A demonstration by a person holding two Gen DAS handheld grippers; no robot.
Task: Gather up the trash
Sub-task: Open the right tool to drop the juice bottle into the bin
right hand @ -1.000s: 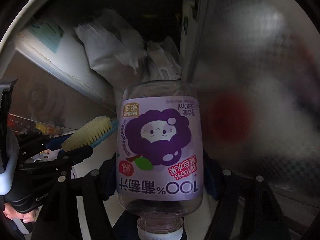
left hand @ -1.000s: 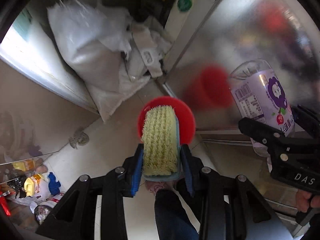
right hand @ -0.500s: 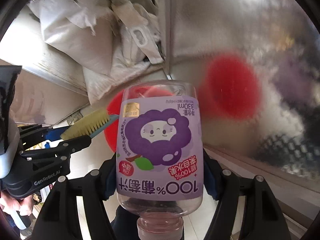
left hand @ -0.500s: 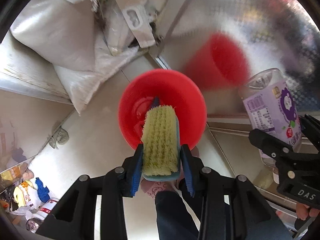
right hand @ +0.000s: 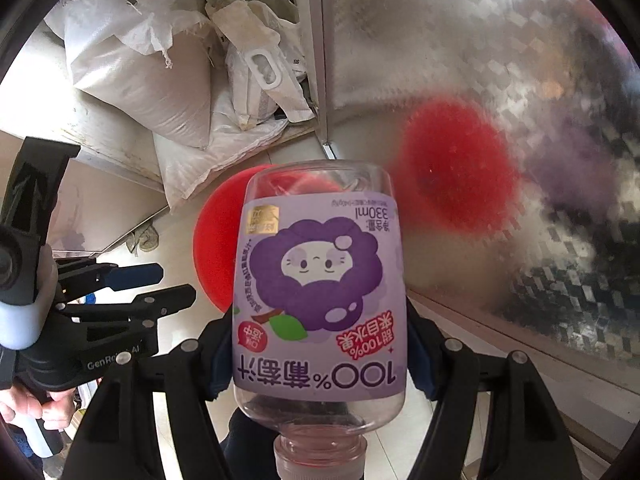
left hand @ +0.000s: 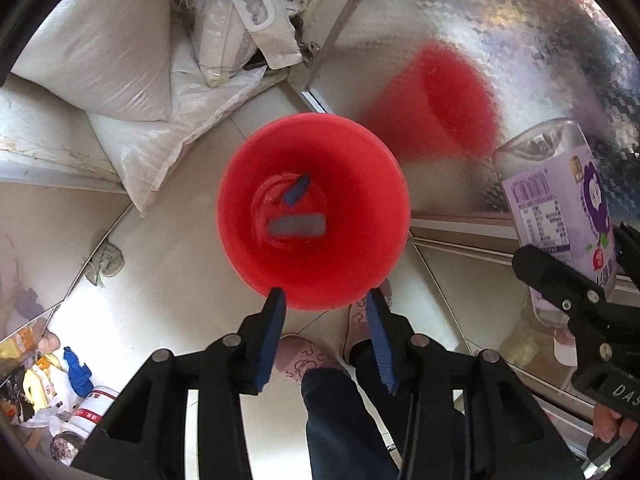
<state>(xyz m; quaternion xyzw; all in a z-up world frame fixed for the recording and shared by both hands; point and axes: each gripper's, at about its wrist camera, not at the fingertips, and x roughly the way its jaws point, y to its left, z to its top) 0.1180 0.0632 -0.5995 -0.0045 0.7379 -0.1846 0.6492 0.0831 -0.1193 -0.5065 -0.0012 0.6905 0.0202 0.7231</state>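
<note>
A red bin (left hand: 240,240) stands on the tiled floor right under my left gripper (left hand: 326,300). The gripper's jaws are opening and nothing is between its blue pads (left hand: 272,332). A brush (left hand: 296,226) with a blue handle lies blurred at the bottom of the bin. My right gripper (right hand: 320,344) is shut on an upside-down juice bottle (right hand: 320,280) with a purple label. It hangs to the right of the bin (right hand: 212,248). In the left wrist view the bottle (left hand: 560,200) and right gripper (left hand: 568,284) are at the right edge. The left gripper (right hand: 152,284) shows at the left of the right wrist view.
White woven sacks (left hand: 120,60) are piled behind the bin. A frosted glass door (left hand: 500,40) on the right mirrors the bin as a red blur. A person's slippers (left hand: 304,356) stand just below the bin. Bottles and wrappers (left hand: 60,380) lie at the lower left, a rag (left hand: 104,264) nearby.
My left gripper has let go of the brush, which has dropped into the red bin. Both grippers have sunk closer to the bin. The right still holds the bottle.
</note>
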